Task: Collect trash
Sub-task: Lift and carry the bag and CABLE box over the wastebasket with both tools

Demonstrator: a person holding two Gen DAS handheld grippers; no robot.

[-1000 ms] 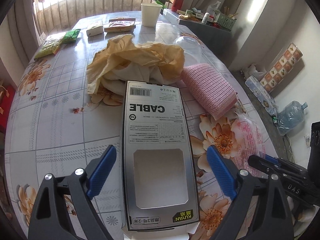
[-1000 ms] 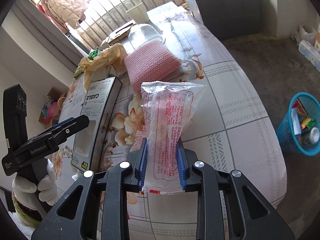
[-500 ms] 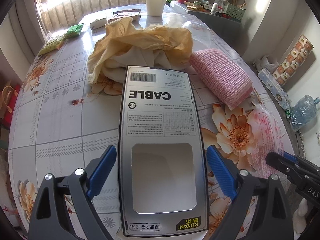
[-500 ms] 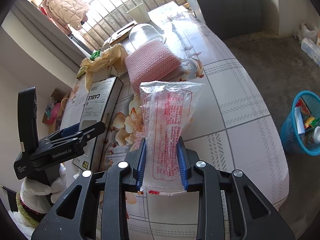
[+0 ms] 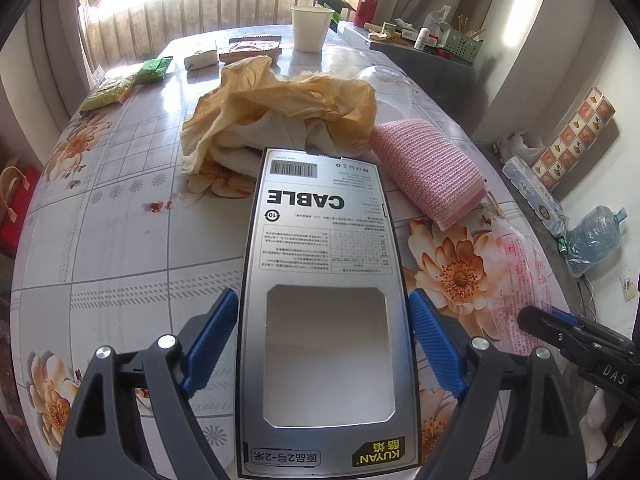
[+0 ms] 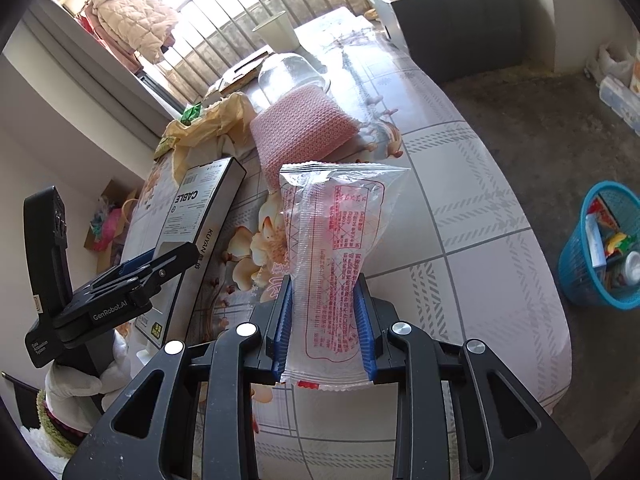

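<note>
A silver and black cable box [image 5: 320, 216] lies lengthwise on the flowered table [image 5: 120, 240]. My left gripper [image 5: 323, 300] straddles its near end. The jaws are closing, and the blue pads [image 5: 218, 328] sit right at the box's long edges without visibly squeezing it. From the right wrist view, the box [image 6: 192, 208] rests flat with the left gripper [image 6: 168, 256] around it, held by a white-gloved hand [image 6: 76, 388]. My right gripper [image 6: 323, 280] is shut on a clear plastic wrapper [image 6: 336, 240] with red print, held up above the table.
Behind the box lie crumpled yellow paper over white cloth [image 5: 280, 100], a pink knitted cloth [image 5: 428, 172], a clear plastic dome [image 5: 388, 84], a paper cup [image 5: 310, 28] and snack packets [image 5: 152, 70]. A blue basket [image 6: 576, 276] with trash stands on the floor at the right.
The left gripper has edged forward along the box and its jaws have narrowed to the box's sides. The right gripper still holds the wrapper in the same place.
</note>
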